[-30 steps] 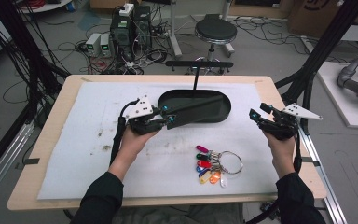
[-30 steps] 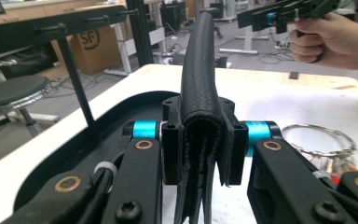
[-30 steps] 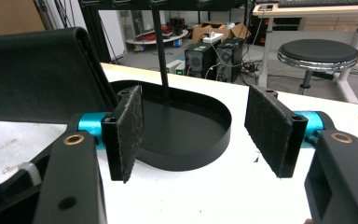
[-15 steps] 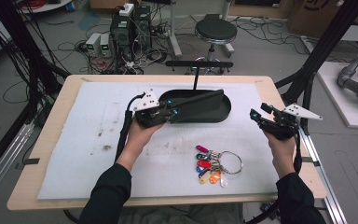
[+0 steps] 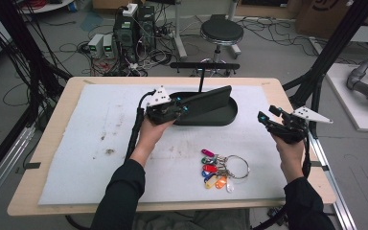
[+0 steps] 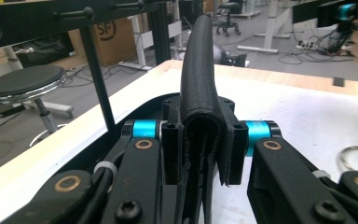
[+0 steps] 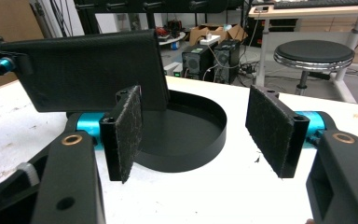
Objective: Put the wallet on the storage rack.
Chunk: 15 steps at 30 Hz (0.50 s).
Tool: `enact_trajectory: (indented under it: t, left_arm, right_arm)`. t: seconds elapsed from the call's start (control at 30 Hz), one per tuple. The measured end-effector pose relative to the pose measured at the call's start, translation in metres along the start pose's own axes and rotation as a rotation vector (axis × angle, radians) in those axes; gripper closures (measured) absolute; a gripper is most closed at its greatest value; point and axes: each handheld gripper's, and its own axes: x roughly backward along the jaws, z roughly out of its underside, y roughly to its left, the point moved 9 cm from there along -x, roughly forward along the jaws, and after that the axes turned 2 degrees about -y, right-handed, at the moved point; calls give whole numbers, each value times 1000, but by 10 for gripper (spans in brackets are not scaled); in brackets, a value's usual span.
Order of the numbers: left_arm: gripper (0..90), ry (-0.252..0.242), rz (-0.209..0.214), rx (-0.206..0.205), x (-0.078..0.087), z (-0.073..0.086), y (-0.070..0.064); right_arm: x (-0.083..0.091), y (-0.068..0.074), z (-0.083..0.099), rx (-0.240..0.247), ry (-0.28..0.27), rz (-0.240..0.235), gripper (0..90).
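A: High view first: the white mat covers nearly the whole table, and the black oval tray sits toward its far side. Take the tray as the landmark.

B: The black leather wallet is lifted over the tray, tilted, its far end higher. The left gripper is clamped on its near-left end, just at the tray's left rim.

A: How will it handle?

B: Light, I'd judge, and fairly stiff for a folded thing; it holds flat while gripped by one end. The left gripper view shows the jaws squeezing the layered edge, so layers could splay or slip. The textured leather should grip well.

A: Room to move?

B: The right gripper hangs right of the tray, jaws wide apart and empty, its pads facing the tray. Bare mat lies left of the tray; the key ring with coloured tags lies nearer than the tray, toward the person
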Motion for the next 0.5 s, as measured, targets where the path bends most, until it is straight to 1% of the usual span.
enact_trajectory:
  t: [0.23,0.37,0.47,0.5]
  left_arm:
    - [743,12,-27,13,-11,6,9]
    - [744,13,-31,21,-18,9,13]
    - [744,15,-42,9,-24,12,15]
    - [744,18,-46,11,-26,13,16]
  right_arm:
    - [0,-1,0,-8,-1,-4,369]
    - [-1,-1,2,3,5,-4,368]
    - [-2,0,3,8,12,-6,367]
    - [-2,0,3,8,12,-6,367]
